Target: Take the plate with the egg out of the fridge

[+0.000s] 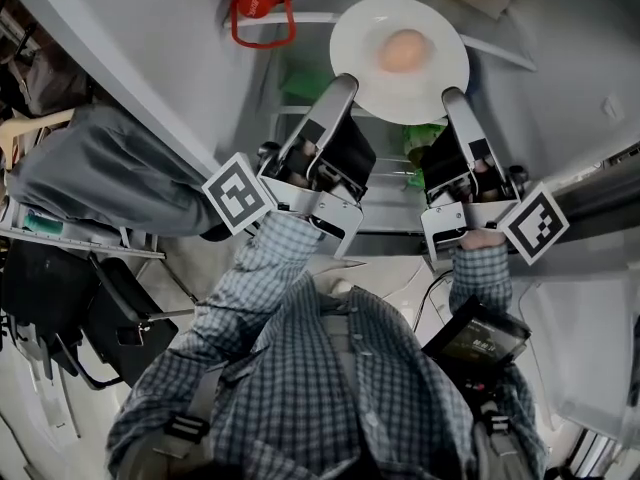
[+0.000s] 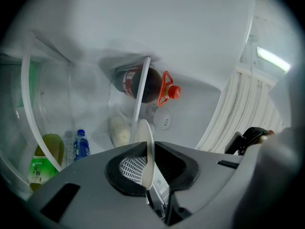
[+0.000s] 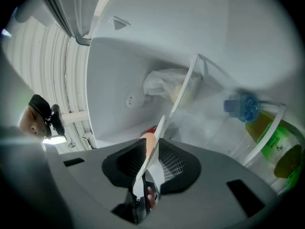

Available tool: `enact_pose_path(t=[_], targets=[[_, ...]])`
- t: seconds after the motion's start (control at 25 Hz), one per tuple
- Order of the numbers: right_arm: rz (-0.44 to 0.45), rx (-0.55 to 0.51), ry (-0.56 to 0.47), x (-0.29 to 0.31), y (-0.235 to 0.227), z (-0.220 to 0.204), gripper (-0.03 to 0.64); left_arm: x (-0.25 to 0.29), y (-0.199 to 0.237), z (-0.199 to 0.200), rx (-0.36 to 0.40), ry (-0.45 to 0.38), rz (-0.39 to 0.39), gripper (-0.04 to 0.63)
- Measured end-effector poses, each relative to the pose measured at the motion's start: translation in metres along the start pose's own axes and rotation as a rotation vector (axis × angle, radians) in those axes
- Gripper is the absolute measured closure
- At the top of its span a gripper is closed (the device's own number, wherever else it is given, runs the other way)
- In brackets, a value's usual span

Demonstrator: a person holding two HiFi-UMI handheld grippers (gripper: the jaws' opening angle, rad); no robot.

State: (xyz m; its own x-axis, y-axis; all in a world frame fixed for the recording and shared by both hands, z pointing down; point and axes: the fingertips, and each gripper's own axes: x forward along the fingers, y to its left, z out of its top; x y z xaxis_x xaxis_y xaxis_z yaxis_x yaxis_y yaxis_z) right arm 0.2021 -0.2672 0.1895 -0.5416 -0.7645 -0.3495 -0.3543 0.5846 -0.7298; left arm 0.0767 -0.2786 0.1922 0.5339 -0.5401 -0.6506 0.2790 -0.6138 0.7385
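A white plate (image 1: 360, 36) with a brownish egg (image 1: 404, 51) on it hangs in front of the open fridge, level between both grippers. My left gripper (image 1: 345, 84) is shut on its near-left rim and my right gripper (image 1: 451, 96) on its near-right rim. In the left gripper view the plate (image 2: 149, 163) runs edge-on between the pads of the left gripper (image 2: 148, 150). In the right gripper view the plate (image 3: 158, 132) shows edge-on too, gripped by the right gripper (image 3: 151, 152), with the egg (image 3: 149, 142) just past the jaws.
A dark soda bottle (image 2: 143, 84) with a red cap and carry handle (image 1: 262, 13) lies on a fridge shelf. Green tea bottles (image 2: 42, 165) (image 3: 282, 152) and blue-capped water bottles (image 2: 81, 144) (image 3: 243, 106) stand in the door racks. A plastic bag (image 3: 164, 84) sits deeper inside.
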Motion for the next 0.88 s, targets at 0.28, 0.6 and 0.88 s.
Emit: enact_pose_path(t=[0.28,0.6,0.88], targets=[[-0.019,0.018,0.005,-0.013,-0.002,-0.008,0.532,-0.015,0.003,-0.01,-0.003,-0.012,0.035,0.546],[-0.028,0.009,0.03,-0.023,0.003,-0.029,0.543,-0.038,0.0,-0.012,-0.014,-0.033,0.055,0.546],[-0.055,0.012,0.041,-0.035,0.011,-0.06,0.543,-0.071,-0.005,-0.01,-0.047,-0.04,0.074,0.546]])
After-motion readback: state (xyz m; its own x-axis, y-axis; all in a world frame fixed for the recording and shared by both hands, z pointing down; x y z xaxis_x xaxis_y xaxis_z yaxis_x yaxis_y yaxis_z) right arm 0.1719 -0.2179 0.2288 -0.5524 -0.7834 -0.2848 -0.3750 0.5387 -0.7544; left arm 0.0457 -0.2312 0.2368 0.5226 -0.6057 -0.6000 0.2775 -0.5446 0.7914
